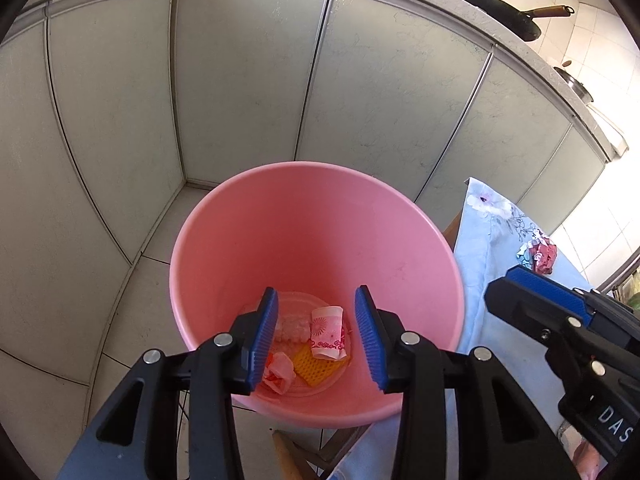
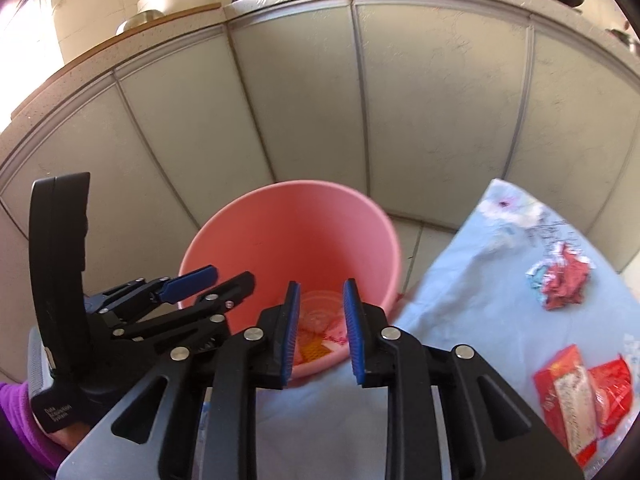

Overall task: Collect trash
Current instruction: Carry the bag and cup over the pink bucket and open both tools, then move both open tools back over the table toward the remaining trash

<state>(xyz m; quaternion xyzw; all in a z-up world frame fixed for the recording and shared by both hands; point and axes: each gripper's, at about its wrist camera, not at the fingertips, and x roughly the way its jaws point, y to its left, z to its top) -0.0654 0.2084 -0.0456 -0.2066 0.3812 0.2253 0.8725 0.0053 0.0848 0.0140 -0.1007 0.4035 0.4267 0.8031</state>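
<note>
A pink bucket (image 1: 316, 236) stands on the floor beside the table; it also shows in the right wrist view (image 2: 292, 236). Inside lie a pink patterned paper cup (image 1: 328, 332), a yellow mesh piece (image 1: 316, 366) and a pink wrapper (image 1: 280, 372). My left gripper (image 1: 316, 336) hangs open and empty over the bucket's mouth. My right gripper (image 2: 320, 332) is open and empty over the table's edge, next to the bucket. A crumpled red wrapper (image 2: 560, 280) and a red packet (image 2: 580, 392) lie on the light-blue tablecloth (image 2: 460, 312).
Grey cabinet doors (image 1: 240, 100) run behind the bucket under a countertop with a black pan (image 1: 508, 12). The floor (image 1: 60, 340) is tiled. The right gripper's body (image 1: 560, 332) shows at the right of the left wrist view.
</note>
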